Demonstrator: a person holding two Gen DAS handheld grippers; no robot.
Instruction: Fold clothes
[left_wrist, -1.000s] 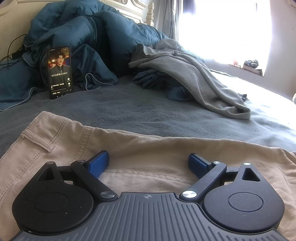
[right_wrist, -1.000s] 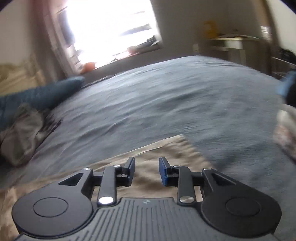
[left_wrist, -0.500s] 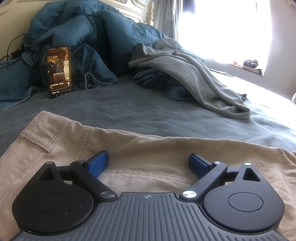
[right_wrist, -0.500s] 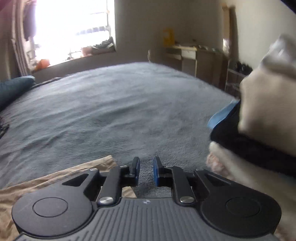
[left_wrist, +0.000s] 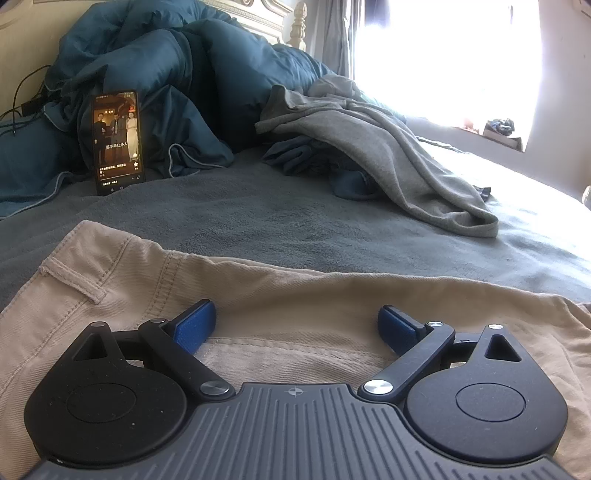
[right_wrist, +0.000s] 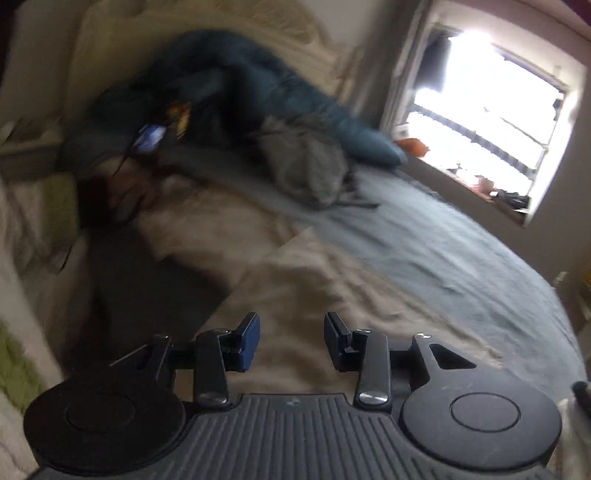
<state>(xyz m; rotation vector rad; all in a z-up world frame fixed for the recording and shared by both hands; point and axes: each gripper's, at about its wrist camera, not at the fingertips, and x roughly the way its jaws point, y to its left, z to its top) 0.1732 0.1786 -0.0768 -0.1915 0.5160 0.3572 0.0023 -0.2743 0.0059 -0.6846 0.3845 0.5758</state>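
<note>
A grey bed (left_wrist: 258, 221) fills both views and serves as the folding surface. At its head a blue duvet (left_wrist: 155, 74) is bunched, probably pushed back to free the flat middle. Against it leans a lit phone (left_wrist: 117, 142), propped upright so its screen faces the work. Near the window side lies a rumpled grey garment (left_wrist: 388, 158) over some blue cloth, seemingly a heap waiting its turn or set aside; the pictures do not settle which.

The task's thing, beige trousers (left_wrist: 295, 295), lies spread across the near bed, waistband and belt loop to the left. The right view, blurred, suggests one part laid over another, but I cannot tell how far folding has gone.

The left gripper (left_wrist: 297, 325) rests low on the trousers with its jaws spread wide, pinching nothing, perhaps to pin or smooth the cloth. The right gripper (right_wrist: 291, 341) hovers above the trousers, jaws apart and empty.

No containers are in view.
</note>
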